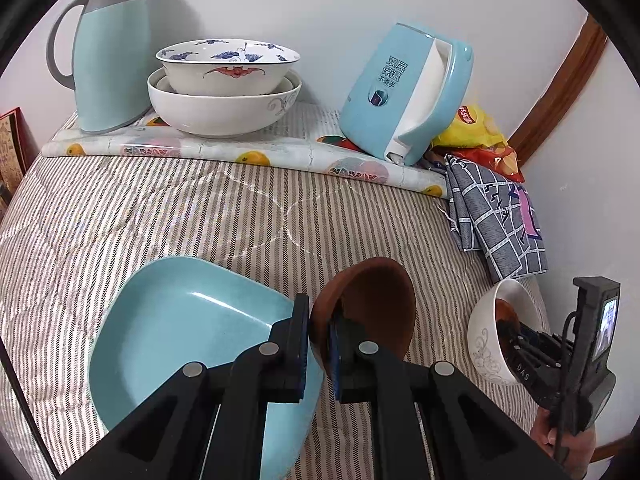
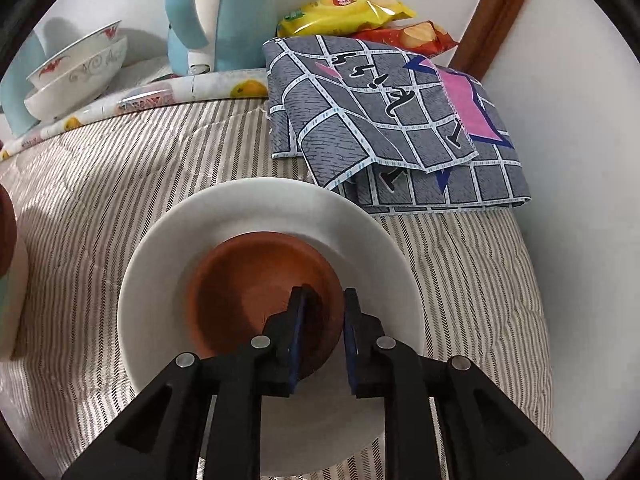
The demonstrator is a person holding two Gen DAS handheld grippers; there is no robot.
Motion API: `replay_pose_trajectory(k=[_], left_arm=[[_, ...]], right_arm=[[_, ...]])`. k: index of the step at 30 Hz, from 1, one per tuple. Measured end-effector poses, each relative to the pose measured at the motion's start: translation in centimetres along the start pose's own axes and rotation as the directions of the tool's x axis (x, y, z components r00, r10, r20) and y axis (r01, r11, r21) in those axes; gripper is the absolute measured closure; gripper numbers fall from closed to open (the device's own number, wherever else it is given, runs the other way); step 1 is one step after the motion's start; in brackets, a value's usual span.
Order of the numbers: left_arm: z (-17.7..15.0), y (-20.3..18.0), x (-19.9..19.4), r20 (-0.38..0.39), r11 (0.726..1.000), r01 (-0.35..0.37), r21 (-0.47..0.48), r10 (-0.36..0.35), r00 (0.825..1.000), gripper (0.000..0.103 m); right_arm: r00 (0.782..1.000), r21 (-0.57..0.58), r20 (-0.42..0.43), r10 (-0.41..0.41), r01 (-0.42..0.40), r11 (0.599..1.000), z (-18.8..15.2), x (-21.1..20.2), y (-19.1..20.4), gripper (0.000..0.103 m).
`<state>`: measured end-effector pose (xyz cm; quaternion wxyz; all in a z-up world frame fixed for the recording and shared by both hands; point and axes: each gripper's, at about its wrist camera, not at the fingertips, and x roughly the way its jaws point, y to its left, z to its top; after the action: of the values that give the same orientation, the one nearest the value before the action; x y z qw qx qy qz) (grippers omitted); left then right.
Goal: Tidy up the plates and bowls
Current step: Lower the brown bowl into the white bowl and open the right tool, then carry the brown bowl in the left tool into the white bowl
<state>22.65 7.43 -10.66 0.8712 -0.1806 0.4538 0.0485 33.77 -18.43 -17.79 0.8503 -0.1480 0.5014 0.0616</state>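
Note:
My left gripper [image 1: 320, 344] is shut on the rim of a brown bowl [image 1: 372, 304] and holds it tilted above the striped cloth, beside a light blue square plate [image 1: 180, 340]. My right gripper [image 2: 324, 332] straddles the near rim of a second brown bowl [image 2: 256, 292] that sits inside a white bowl [image 2: 168, 292]; its jaws stand a little apart around the rim. That white bowl [image 1: 486, 336] and the right gripper [image 1: 532, 344] also show at the right of the left wrist view. Two stacked white bowls [image 1: 224, 92] stand at the back.
A light blue jug [image 1: 112, 48] and a light blue kettle [image 1: 404, 92] stand on a fruit-print mat [image 1: 240, 152] by the wall. A folded grey checked cloth [image 2: 384, 120] and snack bags [image 2: 352, 12] lie at the back right. A wooden frame [image 2: 496, 16] runs up the wall.

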Motion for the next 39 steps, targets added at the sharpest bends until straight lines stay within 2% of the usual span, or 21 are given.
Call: replay_pose_trajectory(k=[4, 7, 9, 14, 20, 25, 32, 39], left_arm=[[0.0, 0.1, -0.1, 0.000, 1.000, 0.003, 0.001, -0.003, 1.000, 0.094], [-0.1, 0.1, -0.2, 0.000, 1.000, 0.001, 0.001, -0.001, 1.000, 0.094], [-0.2, 0.1, -0.3, 0.001, 1.000, 0.001, 0.001, -0.001, 1.000, 0.094], [-0.3, -0.1, -0.9, 0.007, 1.000, 0.000, 0.005, 0.000, 1.000, 0.094], [-0.7, -0.8, -2.1, 0.018, 1.000, 0.011, 0.013, -0.011, 1.000, 0.094], [-1.3, -2.3, -3.4, 0.029, 0.999, 0.018, 0.038, -0.019, 0.999, 0.094], [-2.4, -4.8, -5.0, 0.037, 0.997, 0.037, 0.074, -0.040, 0.999, 0.094], [-3.4, -7.7, -5.4, 0.029, 0.991, 0.065, 0.118, -0.069, 0.997, 0.094]], right_arm=[[1.000, -0.023, 0.006, -0.028, 0.028, 0.999, 0.0, 0.2, 0.3, 0.084], [0.999, -0.034, 0.020, -0.028, 0.028, 0.999, -0.1, -0.2, 0.2, 0.078], [0.999, -0.035, 0.035, -0.030, 0.032, 0.999, -0.2, -0.5, 0.0, 0.070], [0.997, -0.018, 0.071, -0.012, 0.014, 1.000, -0.5, -1.8, -0.1, 0.064], [0.990, 0.039, 0.132, 0.054, -0.060, 0.997, -1.2, -4.7, -1.0, 0.063], [0.979, 0.077, 0.194, 0.057, -0.074, 0.994, -2.1, -7.7, -2.2, 0.063], [0.961, 0.173, 0.257, 0.101, -0.148, 0.974, -4.7, -12.0, -5.3, 0.063], [0.952, 0.241, 0.284, 0.116, -0.188, 0.952, -7.7, -14.3, -7.8, 0.063]])
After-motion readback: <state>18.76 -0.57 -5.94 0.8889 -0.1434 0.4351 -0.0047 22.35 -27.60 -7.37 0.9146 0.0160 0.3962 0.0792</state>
